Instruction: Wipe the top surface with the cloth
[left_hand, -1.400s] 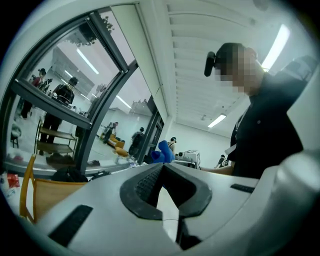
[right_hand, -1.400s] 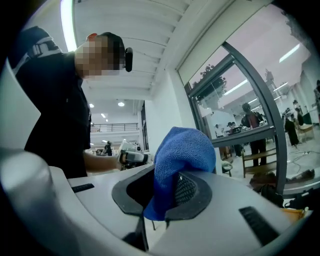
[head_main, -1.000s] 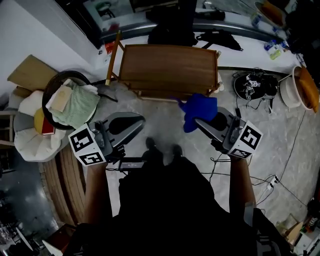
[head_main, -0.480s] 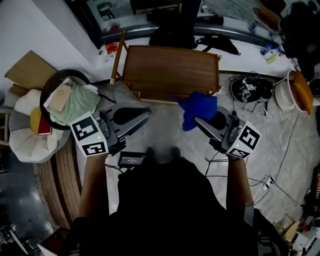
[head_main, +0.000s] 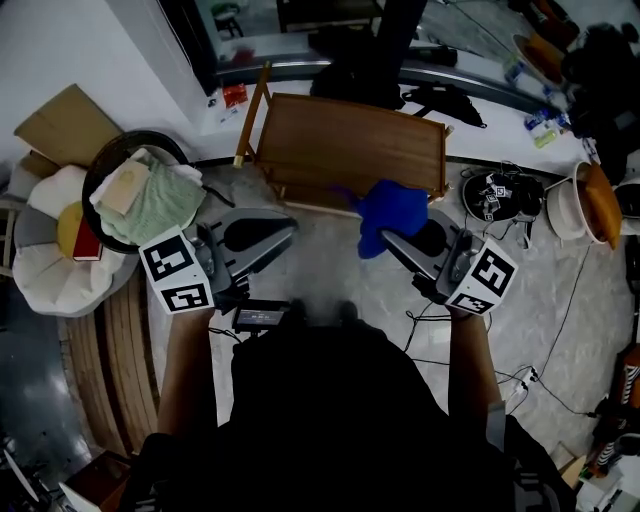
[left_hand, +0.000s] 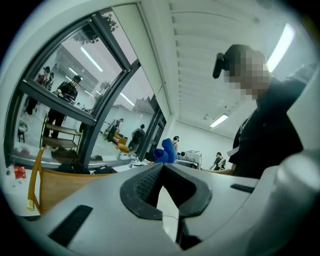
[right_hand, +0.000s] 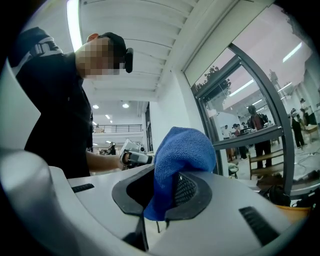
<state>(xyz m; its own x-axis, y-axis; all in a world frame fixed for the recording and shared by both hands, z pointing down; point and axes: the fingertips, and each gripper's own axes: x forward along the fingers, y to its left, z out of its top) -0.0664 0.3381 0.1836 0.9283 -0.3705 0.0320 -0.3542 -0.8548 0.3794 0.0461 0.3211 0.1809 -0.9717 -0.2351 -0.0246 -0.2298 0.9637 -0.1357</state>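
Blue cloth (head_main: 393, 208) bunches up out of our right gripper (head_main: 392, 243), whose jaws are clenched on its lower fold. In the head view it sits just right of centre, overlapping the near edge of the wooden table (head_main: 345, 140) in the upper middle; we cannot tell whether the two touch. Our left gripper (head_main: 285, 230), left of centre above the floor, has its jaws pressed together on nothing.

Left gripper (head_main: 284, 234) closed, right gripper (head_main: 393, 244) clamped
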